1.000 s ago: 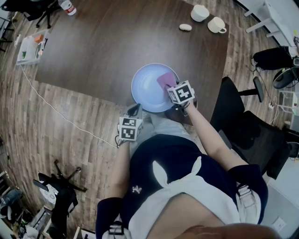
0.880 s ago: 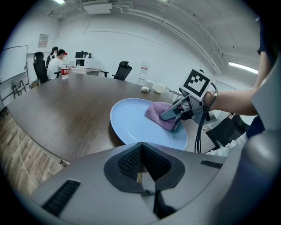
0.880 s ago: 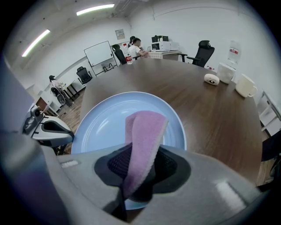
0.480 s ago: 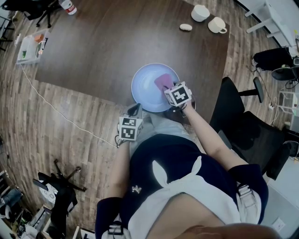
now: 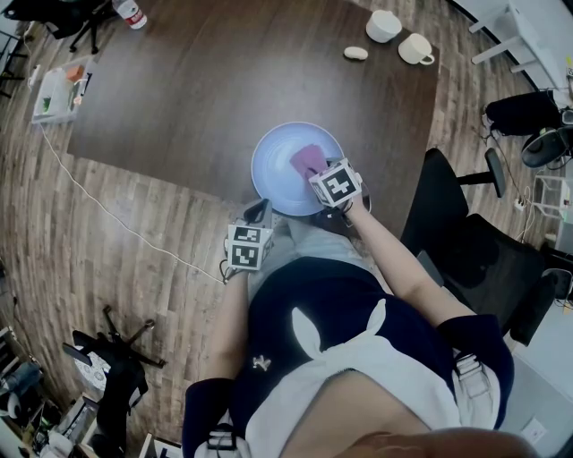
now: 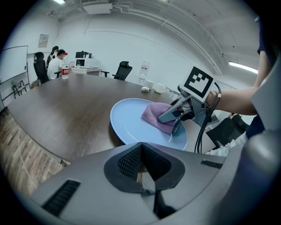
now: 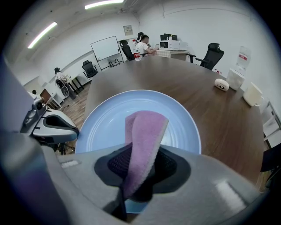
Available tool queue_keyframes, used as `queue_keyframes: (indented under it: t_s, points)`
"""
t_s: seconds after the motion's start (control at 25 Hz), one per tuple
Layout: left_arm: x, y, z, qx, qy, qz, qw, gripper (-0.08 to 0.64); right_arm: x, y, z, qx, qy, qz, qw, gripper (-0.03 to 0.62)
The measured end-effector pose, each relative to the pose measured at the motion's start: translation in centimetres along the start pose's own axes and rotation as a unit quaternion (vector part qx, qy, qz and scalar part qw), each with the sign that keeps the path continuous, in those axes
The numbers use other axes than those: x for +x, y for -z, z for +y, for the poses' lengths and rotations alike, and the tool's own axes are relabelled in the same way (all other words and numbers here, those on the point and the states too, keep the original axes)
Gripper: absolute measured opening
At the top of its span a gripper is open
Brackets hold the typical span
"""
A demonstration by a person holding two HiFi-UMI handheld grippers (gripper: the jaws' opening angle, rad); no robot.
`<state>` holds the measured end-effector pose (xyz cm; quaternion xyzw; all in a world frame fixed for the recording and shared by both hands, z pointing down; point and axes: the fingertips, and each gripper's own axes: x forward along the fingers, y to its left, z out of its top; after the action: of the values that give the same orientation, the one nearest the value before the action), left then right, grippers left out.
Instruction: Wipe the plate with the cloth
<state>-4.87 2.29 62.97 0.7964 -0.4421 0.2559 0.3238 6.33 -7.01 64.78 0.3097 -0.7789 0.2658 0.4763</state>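
A light blue plate (image 5: 279, 170) lies at the near edge of the dark wooden table (image 5: 224, 80). My right gripper (image 5: 324, 174) is shut on a pink cloth (image 5: 308, 159), and the cloth's free end rests on the right half of the plate. In the right gripper view the cloth (image 7: 145, 132) runs up from between the jaws over the plate (image 7: 105, 118). My left gripper (image 5: 260, 213) hangs just off the table edge, near the plate's front left rim. It is shut with nothing in it (image 6: 141, 147), and it looks across the plate (image 6: 129, 125) at the cloth (image 6: 157, 116).
Two white cups (image 5: 383, 24) (image 5: 415, 47) and a small white object (image 5: 355, 52) stand at the table's far right. A black chair (image 5: 466, 241) is close on the right. A bottle (image 5: 130, 12) and a box (image 5: 61, 89) sit far left. A cable (image 5: 116, 219) crosses the floor.
My right gripper and the cloth have slid a little to the left across the plate. The left gripper has stayed where it was.
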Motion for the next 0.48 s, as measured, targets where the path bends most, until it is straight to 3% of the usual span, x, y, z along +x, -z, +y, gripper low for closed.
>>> queue_keyframes:
  t_s: [0.48]
  points:
    - [-0.1,-0.1,0.0,0.000,0.000,0.001,1.0000,0.005,0.4,-0.6,1.7,-0.014,-0.013,-0.005,1.000,0.118]
